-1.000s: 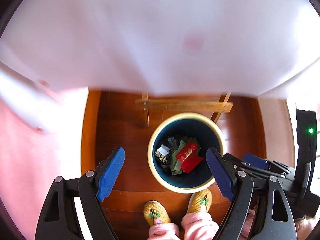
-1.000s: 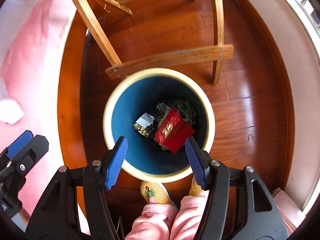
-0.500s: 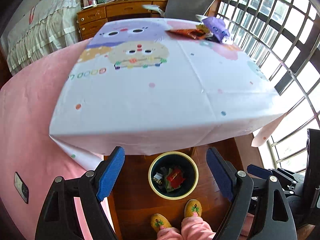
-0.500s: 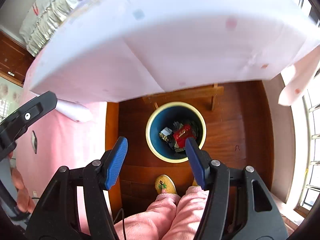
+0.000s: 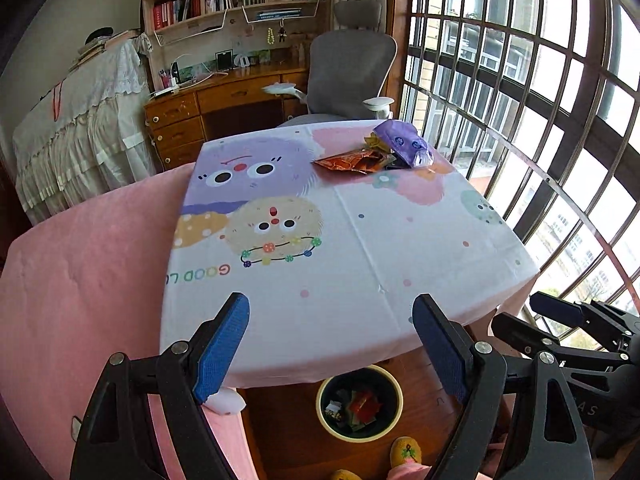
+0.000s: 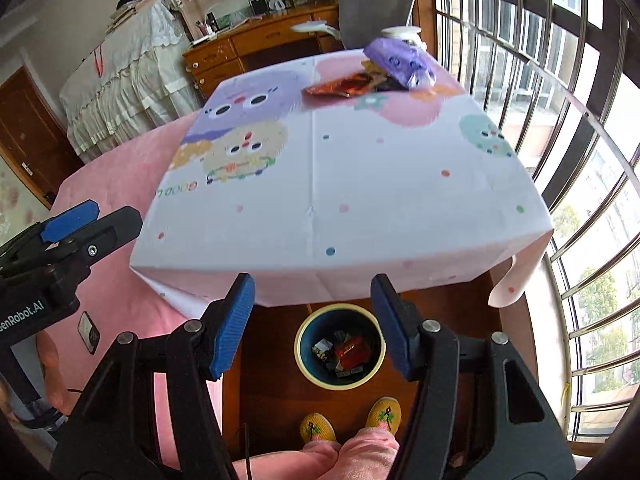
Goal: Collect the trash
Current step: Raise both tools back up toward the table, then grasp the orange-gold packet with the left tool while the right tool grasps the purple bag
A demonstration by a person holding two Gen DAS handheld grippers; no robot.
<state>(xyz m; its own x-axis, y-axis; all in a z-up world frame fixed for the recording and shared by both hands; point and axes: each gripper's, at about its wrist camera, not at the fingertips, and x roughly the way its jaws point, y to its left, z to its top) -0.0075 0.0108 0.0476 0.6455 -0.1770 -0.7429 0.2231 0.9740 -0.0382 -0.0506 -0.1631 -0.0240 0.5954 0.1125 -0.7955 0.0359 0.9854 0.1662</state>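
- The trash still on the table is a small heap at the far end of the tablecloth: a purple wrapper [image 5: 404, 143] with an orange-red wrapper [image 5: 352, 161] lying flat just beside it, touching, and a few darker scraps between the two that are too small to make out.
- In the right wrist view the same purple wrapper [image 6: 400, 62] and orange-red wrapper [image 6: 344, 85] sit at the far edge, slightly blurred.
- The trash bin [image 5: 396, 394], cream-rimmed with a dark blue inside, stands on the wooden floor under the near edge of the table; it holds a red packet [image 5: 365, 404] on top of green and silvery scraps.
- From the right wrist the trash bin [image 6: 301, 354] shows directly below the gripper, the red packet [image 6: 352, 351] near its middle.
- The left gripper [image 5: 332, 354] hangs above the table's near edge with its blue-padded jaws spread wide and nothing between them.
- The right gripper [image 6: 313, 322] is likewise released, jaws apart and empty, over the bin and the table edge.
- The cartoon-print tablecloth [image 5: 360, 264] covers the table, its corner hanging at the right.
- A pink cloth [image 5: 84, 264] lies to the left of it.
- Yellow slippers [image 6: 385, 414] stand on the floor just near the bin.
- Beyond the table are a grey office chair [image 5: 348, 76], a wooden desk [image 5: 224, 100] and a barred window [image 5: 520, 92].
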